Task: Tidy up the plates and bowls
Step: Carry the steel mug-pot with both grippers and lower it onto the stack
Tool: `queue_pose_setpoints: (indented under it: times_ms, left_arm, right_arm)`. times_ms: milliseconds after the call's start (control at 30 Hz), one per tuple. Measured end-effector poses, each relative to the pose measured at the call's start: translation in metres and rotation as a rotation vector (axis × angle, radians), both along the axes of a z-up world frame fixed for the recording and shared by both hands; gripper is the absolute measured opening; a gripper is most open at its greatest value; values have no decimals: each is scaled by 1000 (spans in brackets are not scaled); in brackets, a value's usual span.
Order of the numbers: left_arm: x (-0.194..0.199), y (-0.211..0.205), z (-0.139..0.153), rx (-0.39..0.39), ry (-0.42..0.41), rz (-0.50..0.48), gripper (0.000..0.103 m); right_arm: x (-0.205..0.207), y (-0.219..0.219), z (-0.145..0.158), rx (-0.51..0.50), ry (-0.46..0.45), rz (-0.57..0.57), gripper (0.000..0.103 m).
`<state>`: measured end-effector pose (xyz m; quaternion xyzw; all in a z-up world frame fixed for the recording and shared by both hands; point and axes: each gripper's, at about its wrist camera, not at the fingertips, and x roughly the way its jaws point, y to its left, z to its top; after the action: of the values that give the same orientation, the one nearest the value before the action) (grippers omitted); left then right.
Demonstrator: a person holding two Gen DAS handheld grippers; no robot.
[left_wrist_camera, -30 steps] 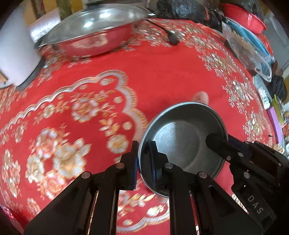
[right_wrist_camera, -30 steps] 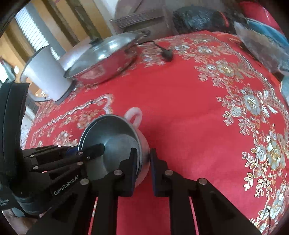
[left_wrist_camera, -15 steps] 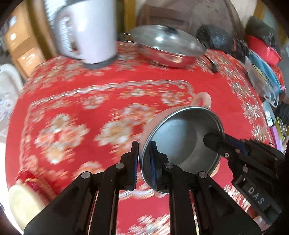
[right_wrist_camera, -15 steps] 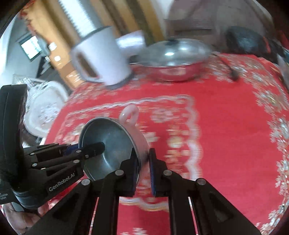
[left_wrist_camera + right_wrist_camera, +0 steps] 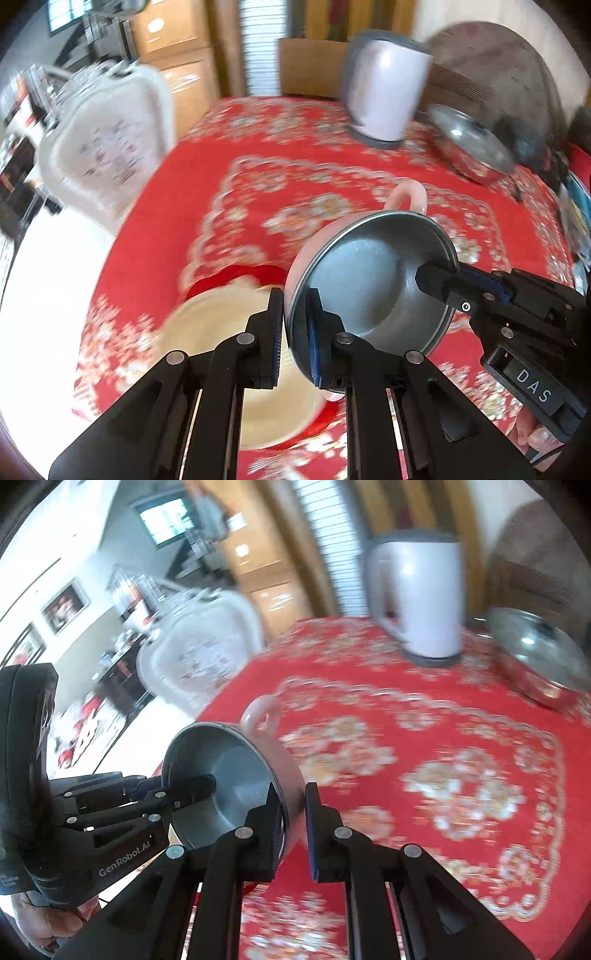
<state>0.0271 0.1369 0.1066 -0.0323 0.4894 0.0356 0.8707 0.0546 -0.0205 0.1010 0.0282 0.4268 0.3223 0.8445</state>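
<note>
A pink bowl with a steel inside and a loop handle [image 5: 369,280] hangs in the air above the red tablecloth, tilted. My left gripper [image 5: 297,325] is shut on its near rim. My right gripper [image 5: 293,819] is shut on the opposite rim of the bowl [image 5: 225,775]; it also shows in the left wrist view [image 5: 443,280]. A cream plate with a red rim [image 5: 221,332] lies on the cloth below and left of the bowl, blurred and partly hidden by my left fingers.
A white electric kettle [image 5: 384,88] stands at the back of the table. A steel lidded pan [image 5: 472,144] sits to its right. A white chair [image 5: 107,144] stands off the table's left edge. Dark bags and red and blue basins crowd the far right.
Both grippers have carried the bowl up and leftward across the table. The kettle, the chair and the cream plate have come into view; the pan has slid to the right.
</note>
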Motion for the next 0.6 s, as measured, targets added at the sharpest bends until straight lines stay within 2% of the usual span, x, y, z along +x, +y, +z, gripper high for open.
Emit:
queue_pose_setpoints:
  times_ms: [167, 300, 400, 600]
  left_arm:
    - [-16, 48, -24, -21, 39, 83, 11]
    - [-21, 64, -51, -50, 70, 106, 12]
    - [-22, 71, -63, -92, 80, 128, 12]
    - [-32, 81, -58, -159, 5, 161, 12]
  right_arm:
    - [-3, 56, -28, -38, 56, 87, 10]
    - [-5, 77, -62, -99, 104, 108, 10]
    - [-6, 82, -75, -100, 147, 123, 12]
    - [-13, 78, -71, -51, 141, 105, 16]
